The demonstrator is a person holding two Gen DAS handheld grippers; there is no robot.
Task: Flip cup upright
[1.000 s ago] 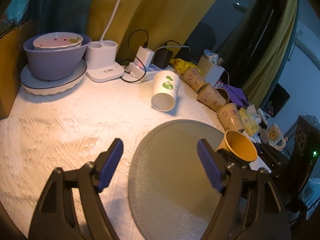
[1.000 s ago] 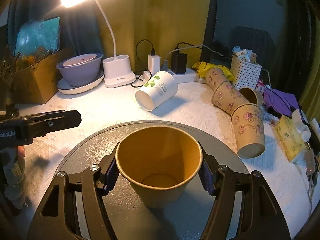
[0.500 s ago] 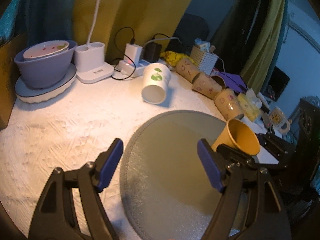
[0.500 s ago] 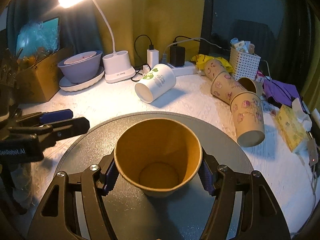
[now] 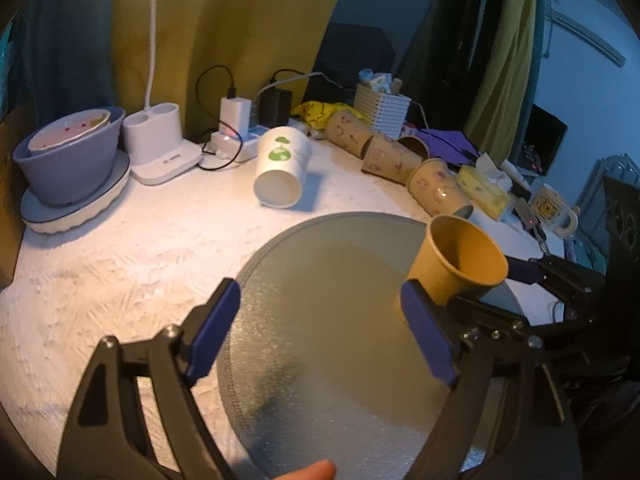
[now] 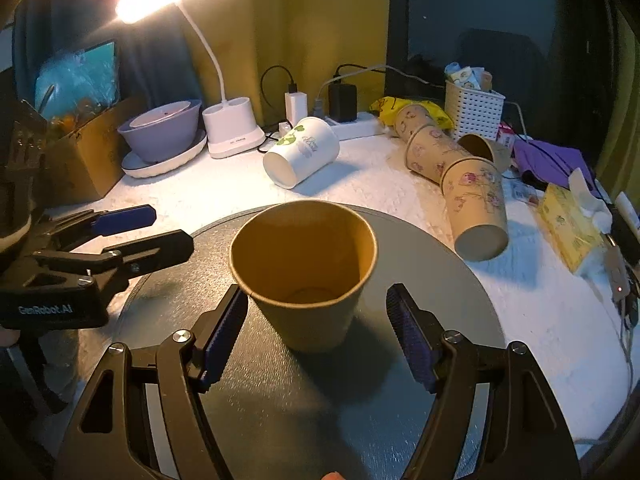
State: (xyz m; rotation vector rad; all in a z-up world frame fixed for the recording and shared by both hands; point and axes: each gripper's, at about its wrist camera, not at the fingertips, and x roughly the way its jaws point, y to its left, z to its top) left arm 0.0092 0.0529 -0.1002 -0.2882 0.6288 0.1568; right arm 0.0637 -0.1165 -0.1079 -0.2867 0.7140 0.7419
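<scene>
The brown cup stands upright on the round grey mat, mouth up, between the open right tongs, which do not touch it. The left tongs are open and empty. Beyond, a white cup lies on its side.

1. My grippers: 2, left gripper and right gripper.
2. Plain brown cup: 1.
3. White cup with green print: 1.
4. Patterned brown cups: 4 visible, one partly hidden.
5. Round grey mat: 1.
6. Bowls: 2, nested.
7. Lamp: 1.
8. White basket: 1.
9. Tissue pack: 1.
10. Mug: 1.
</scene>
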